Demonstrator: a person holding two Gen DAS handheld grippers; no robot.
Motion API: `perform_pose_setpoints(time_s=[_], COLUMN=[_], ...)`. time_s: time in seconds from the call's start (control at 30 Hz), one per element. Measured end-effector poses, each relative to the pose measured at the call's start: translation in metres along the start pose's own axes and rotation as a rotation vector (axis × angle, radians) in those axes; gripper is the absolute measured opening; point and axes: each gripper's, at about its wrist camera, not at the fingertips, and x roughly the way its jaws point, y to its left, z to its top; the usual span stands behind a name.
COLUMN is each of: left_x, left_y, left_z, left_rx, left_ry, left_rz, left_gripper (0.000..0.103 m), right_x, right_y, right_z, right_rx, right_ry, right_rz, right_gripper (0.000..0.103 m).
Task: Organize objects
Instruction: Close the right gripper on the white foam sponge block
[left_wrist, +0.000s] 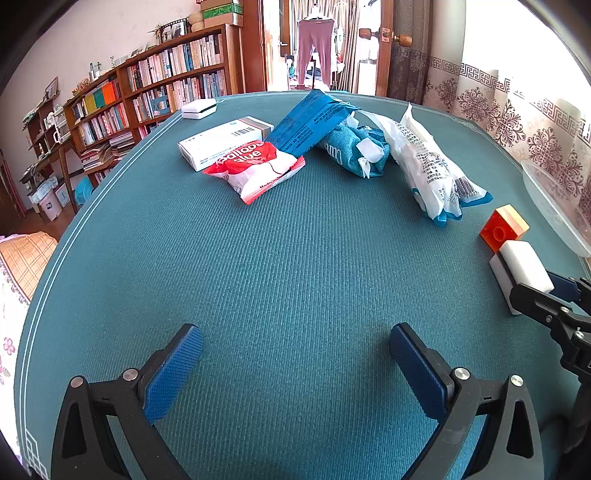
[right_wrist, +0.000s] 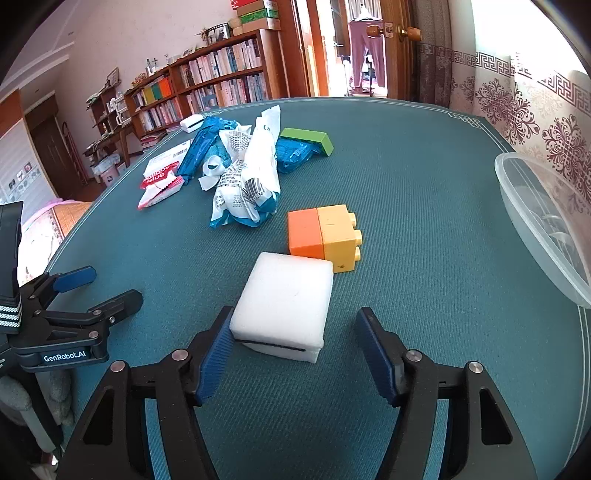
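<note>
A white sponge block (right_wrist: 284, 295) lies on the green table cloth (right_wrist: 424, 221), its near end between the fingers of my right gripper (right_wrist: 295, 314). The left pad is at the sponge's corner; the right pad stands apart from it, so the gripper is open. Just behind the sponge sits an orange-and-yellow brick (right_wrist: 325, 238). In the left wrist view the sponge (left_wrist: 524, 266) and brick (left_wrist: 504, 223) are at the far right with the right gripper (left_wrist: 546, 291). My left gripper (left_wrist: 295, 332) is wide open over bare cloth, holding nothing.
A pile lies at the back: a red-and-white packet (left_wrist: 255, 166), a white box (left_wrist: 221, 142), a blue packet (left_wrist: 310, 122), a teal cloth (left_wrist: 351, 151) and a white-and-blue packet (left_wrist: 432, 166). A green brick (right_wrist: 306, 138) rests behind. A clear plastic container (right_wrist: 535, 206) stands at the right edge.
</note>
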Motion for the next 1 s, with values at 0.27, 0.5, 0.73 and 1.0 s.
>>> perform_pose_setpoints(time_s=[0.27, 0.5, 0.73, 1.0], left_x=[0.000, 0.000, 0.001, 0.005], left_y=[0.000, 0.000, 0.001, 0.008], left_z=[0.000, 0.000, 0.002, 0.025], left_rx=[0.000, 0.000, 0.015, 0.007], left_ry=[0.000, 0.000, 0.009, -0.028], left_rz=[0.000, 0.000, -0.013, 0.013], left_gripper=[0.103, 0.103, 0.103, 0.103], right_x=[-0.001, 0.003, 0.001, 0.002], right_y=[0.001, 0.003, 0.001, 0.004], right_z=[0.002, 0.006, 0.004, 0.000], right_rx=[0.016, 0.021, 0.014, -0.034], right_ry=[-0.004, -0.008, -0.006, -0.001], right_rz=[0.035, 0.017, -0.016, -0.008], right_gripper=[0.062, 0.063, 0.049, 0.049])
